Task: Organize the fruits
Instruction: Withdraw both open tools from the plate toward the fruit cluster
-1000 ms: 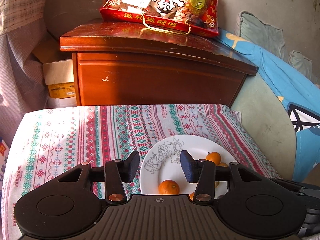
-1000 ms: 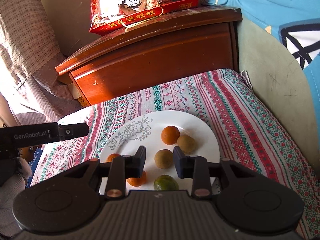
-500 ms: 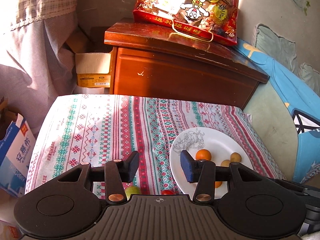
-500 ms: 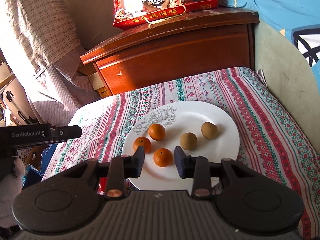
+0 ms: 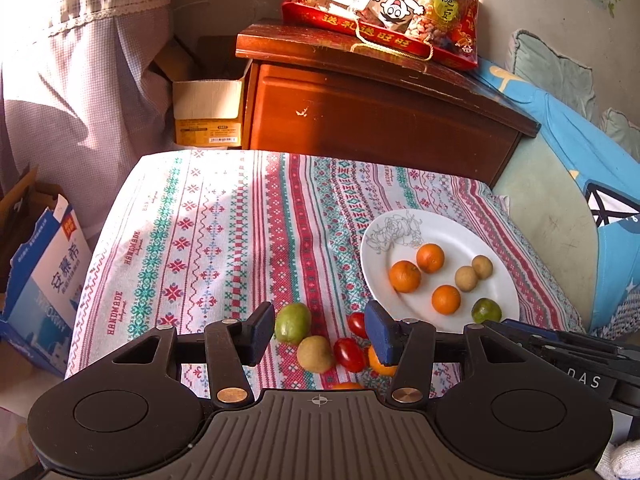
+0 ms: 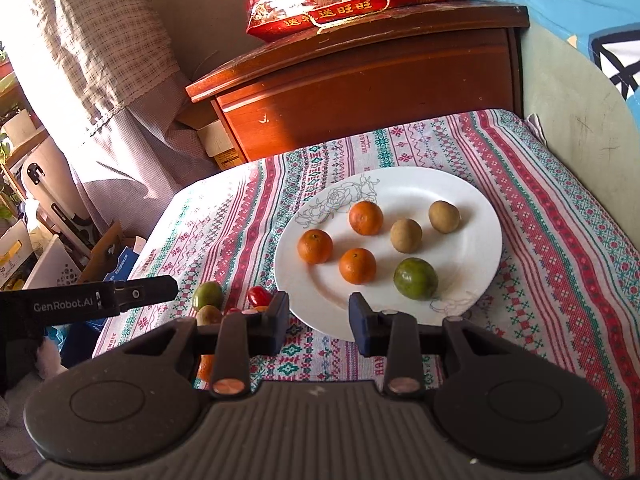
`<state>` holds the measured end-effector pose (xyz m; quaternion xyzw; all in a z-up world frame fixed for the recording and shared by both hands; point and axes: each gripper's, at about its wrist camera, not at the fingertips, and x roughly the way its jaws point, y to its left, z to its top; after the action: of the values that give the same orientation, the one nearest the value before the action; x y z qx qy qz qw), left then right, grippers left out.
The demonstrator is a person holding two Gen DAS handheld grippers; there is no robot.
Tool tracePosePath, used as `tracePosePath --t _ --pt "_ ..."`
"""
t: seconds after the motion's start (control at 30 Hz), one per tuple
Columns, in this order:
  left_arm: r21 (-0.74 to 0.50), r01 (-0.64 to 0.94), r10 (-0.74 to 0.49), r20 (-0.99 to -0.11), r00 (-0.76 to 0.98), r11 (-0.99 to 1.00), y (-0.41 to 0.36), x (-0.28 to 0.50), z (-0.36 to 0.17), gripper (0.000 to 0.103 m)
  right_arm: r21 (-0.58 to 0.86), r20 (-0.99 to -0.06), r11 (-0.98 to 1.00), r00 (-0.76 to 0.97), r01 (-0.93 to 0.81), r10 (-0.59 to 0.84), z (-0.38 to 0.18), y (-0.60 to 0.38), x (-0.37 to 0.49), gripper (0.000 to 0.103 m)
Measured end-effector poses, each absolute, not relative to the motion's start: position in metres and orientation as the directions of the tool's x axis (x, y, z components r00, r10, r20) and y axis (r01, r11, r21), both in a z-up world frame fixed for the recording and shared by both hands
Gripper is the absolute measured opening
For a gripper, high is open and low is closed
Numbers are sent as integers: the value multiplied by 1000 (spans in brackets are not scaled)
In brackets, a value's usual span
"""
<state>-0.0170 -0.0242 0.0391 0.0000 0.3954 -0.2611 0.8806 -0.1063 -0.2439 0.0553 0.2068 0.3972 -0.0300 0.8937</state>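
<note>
A white plate on the patterned cloth holds three oranges, two brown fruits and a green one. Loose fruit lies left of the plate: a green fruit, a brown one, two red tomatoes and an orange partly hidden by a finger. My left gripper is open and empty, above this loose pile. My right gripper is open and empty, over the plate's near rim.
A wooden nightstand with a red snack bag stands behind the table. Cardboard boxes and a blue carton sit at the left. A blue cushion lies at the right. The left gripper's body shows in the right wrist view.
Both grippers have drawn back and upward, bringing the whole plate and the loose fruit pile into view. The left gripper has shifted left, off the plate. Both stay open.
</note>
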Motion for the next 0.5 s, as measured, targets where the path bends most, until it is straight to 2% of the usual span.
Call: tracePosePath --t 0.5 --pt "-155 544 -464 -736 493 824 -27 -50 6 48 352 -746 911 652 214 135 42 -226 -117 35"
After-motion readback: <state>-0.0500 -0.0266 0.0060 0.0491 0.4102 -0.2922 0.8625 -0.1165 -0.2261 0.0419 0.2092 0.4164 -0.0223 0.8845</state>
